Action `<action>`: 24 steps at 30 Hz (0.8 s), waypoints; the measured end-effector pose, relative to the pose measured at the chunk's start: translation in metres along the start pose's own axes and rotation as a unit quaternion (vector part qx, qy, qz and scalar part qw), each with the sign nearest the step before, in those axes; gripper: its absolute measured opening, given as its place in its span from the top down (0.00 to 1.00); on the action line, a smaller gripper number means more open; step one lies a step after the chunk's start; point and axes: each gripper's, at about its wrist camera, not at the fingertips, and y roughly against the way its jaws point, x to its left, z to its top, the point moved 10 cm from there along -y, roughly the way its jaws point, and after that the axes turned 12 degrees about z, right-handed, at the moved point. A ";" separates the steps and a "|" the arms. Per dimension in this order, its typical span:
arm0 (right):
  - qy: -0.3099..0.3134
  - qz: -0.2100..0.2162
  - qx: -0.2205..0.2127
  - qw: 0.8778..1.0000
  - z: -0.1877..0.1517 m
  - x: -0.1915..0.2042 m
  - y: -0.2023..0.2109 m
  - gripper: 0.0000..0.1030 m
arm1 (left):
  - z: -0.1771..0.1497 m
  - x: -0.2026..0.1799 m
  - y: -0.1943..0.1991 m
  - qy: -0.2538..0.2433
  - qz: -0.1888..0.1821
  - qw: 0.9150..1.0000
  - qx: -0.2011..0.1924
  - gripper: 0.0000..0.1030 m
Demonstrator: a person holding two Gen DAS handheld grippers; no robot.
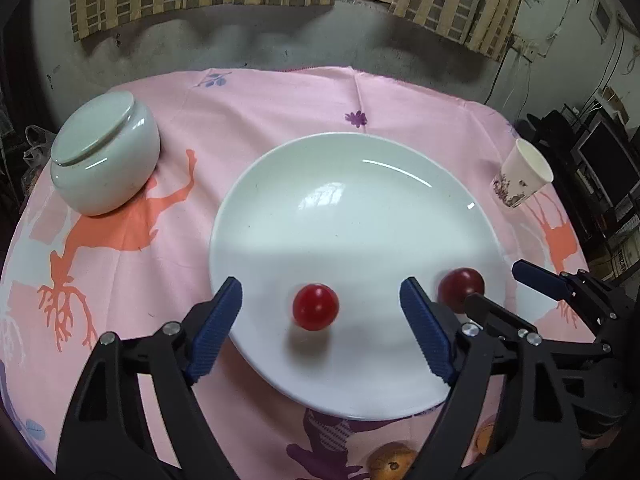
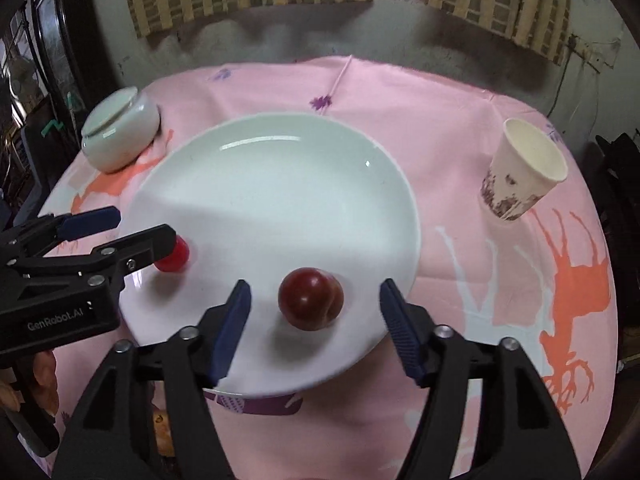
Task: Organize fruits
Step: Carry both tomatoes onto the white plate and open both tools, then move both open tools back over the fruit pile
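Observation:
A white plate (image 1: 360, 184) lies on the pink cloth and shows in the right wrist view too (image 2: 280, 184). A bright red round fruit (image 1: 315, 306) sits on its near part, between the open fingers of my left gripper (image 1: 320, 300), not touched. A darker red plum (image 2: 311, 299) sits on the plate between the open fingers of my right gripper (image 2: 314, 300), also not touched. The plum shows in the left wrist view (image 1: 461, 286) behind the right gripper's finger. The red fruit (image 2: 176, 256) is partly hidden by the left gripper in the right wrist view.
A white lidded jar (image 1: 105, 160) stands at the back left. A paper cup (image 2: 520, 172) stands at the right. A brown fruit (image 1: 394, 460) lies on the cloth near the table's front edge. A wall and curtains stand behind the table.

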 end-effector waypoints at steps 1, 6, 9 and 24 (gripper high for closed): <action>-0.003 0.000 0.004 1.000 -0.004 -0.001 0.005 0.34 | -0.001 0.004 0.004 -0.001 0.001 1.000 0.001 0.18; -0.023 0.007 -0.007 1.000 -0.041 0.001 0.049 0.34 | -0.028 0.035 0.042 0.016 -0.004 1.000 0.000 0.13; -0.043 0.000 0.000 0.999 -0.081 0.001 0.073 0.34 | -0.060 0.057 0.065 0.025 -0.001 1.000 0.004 0.12; -0.079 0.003 0.057 0.995 -0.240 0.060 0.129 0.34 | -0.235 0.081 0.123 0.009 0.009 0.997 0.081 0.11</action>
